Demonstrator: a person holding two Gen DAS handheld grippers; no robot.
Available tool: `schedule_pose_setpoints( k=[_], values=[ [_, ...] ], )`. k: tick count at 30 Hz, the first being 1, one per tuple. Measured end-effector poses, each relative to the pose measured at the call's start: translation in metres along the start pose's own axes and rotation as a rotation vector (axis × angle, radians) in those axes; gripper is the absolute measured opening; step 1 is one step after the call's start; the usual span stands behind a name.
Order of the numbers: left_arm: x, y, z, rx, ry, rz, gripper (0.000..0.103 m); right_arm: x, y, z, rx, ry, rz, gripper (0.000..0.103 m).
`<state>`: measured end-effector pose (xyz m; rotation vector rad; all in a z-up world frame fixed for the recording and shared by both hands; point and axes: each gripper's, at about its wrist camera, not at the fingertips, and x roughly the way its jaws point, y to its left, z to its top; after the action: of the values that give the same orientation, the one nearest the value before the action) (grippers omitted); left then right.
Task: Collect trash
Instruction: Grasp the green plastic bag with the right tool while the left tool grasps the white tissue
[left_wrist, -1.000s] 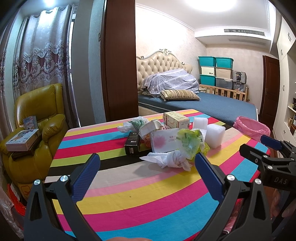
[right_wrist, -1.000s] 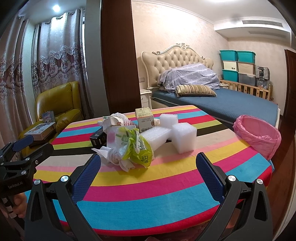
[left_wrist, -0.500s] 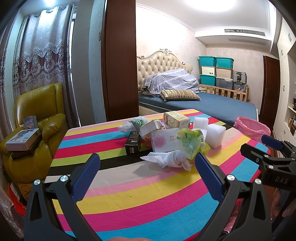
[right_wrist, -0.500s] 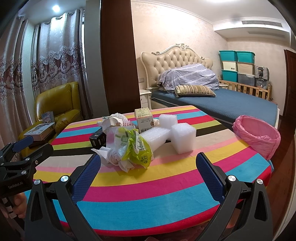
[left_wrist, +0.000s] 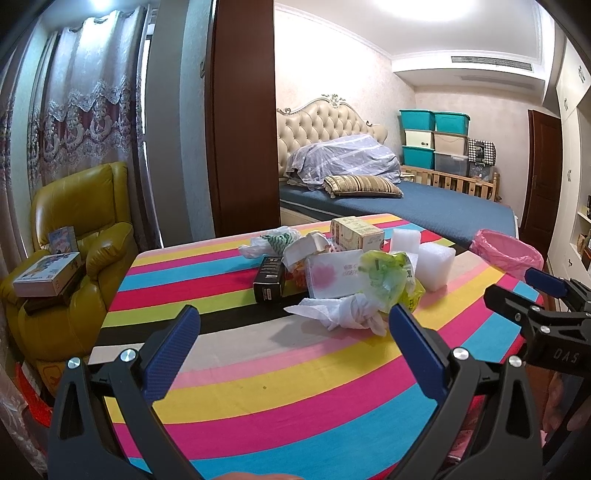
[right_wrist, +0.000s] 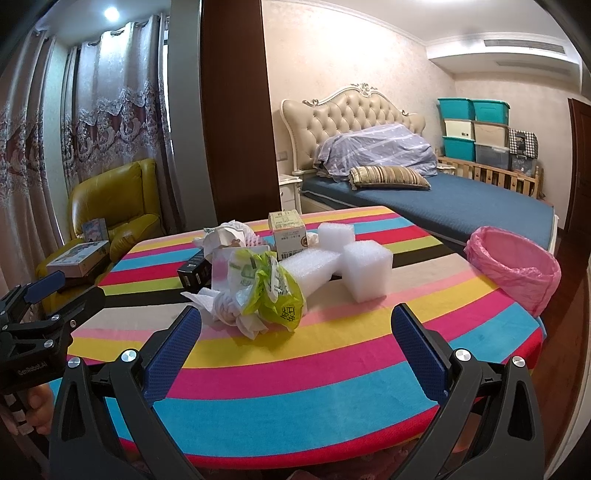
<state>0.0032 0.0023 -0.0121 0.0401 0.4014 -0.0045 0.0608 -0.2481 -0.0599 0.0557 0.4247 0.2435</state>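
Both tools hang above the near edge of the round table with its rainbow-striped cloth (left_wrist: 258, 373), each holding nothing: the left gripper (left_wrist: 293, 347) has its blue-padded jaws spread wide, and the right gripper (right_wrist: 295, 347) is spread just as wide. The trash sits heaped near the table's middle, toward its far edge: a crumpled white tissue wad (left_wrist: 347, 314) nearest, touching a yellow-green crinkled plastic bag (left_wrist: 391, 282), with a flat white-and-pink card packet (left_wrist: 332, 273) behind them, a small black box (left_wrist: 269, 278) to its left, a beige cardboard carton (left_wrist: 356, 232) at the back, and white foam blocks (right_wrist: 365, 267) on the right. A pink-lined waste bin (right_wrist: 513, 267) stands just past the table's right edge.
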Motion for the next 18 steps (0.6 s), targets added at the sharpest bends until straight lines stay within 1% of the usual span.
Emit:
schedule_pose_setpoints(
  k=[4, 8, 10, 11, 13, 18],
  values=[
    [0.002, 0.002, -0.002, -0.008, 0.003, -0.003, 0.099, 0.003, -0.002, 0.001, 0.015, 0.01, 0.006, 0.096],
    [0.008, 0.006, -0.005, -0.017, 0.009, 0.007, 0.099, 0.01, -0.004, 0.006, 0.019, 0.012, 0.062, 0.096],
    [0.012, 0.008, -0.007, -0.016, 0.017, 0.021, 0.099, 0.015, -0.002, 0.009, 0.002, -0.001, 0.041, 0.096],
    [0.015, 0.01, -0.009, -0.012, 0.025, 0.035, 0.099, 0.017, -0.001, 0.011, -0.01, -0.011, 0.031, 0.096],
    [0.023, 0.013, -0.012, -0.013, 0.042, 0.076, 0.099, 0.027, 0.001, 0.016, -0.018, -0.015, 0.044, 0.096],
    [0.036, 0.028, -0.02, -0.046, 0.057, 0.137, 0.099, 0.06, 0.011, 0.022, -0.039, 0.046, 0.097, 0.096]
  ],
)
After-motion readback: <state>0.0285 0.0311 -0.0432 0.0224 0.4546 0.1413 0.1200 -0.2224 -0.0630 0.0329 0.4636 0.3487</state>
